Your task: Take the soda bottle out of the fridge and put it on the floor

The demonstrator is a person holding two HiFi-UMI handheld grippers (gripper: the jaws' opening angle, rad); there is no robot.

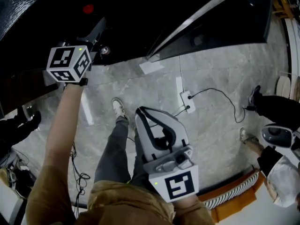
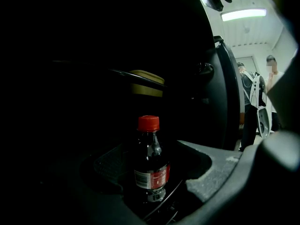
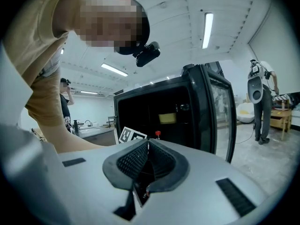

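The soda bottle (image 2: 151,161) stands untouched inside the wide-spread left tool (image 2: 149,172), fridge door (image 2: 230,102) at 2 o'clock; the right tool (image 3: 146,146) is pressed together, empty.

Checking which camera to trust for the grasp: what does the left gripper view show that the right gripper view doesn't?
Only the left gripper view: the soda bottle with its dark body and red label, upright between open jaws. Only the right gripper view: the fridge from outside, door open, and the right gripper shut, empty. Both: the bottle's red cap and a yellow item higher up.
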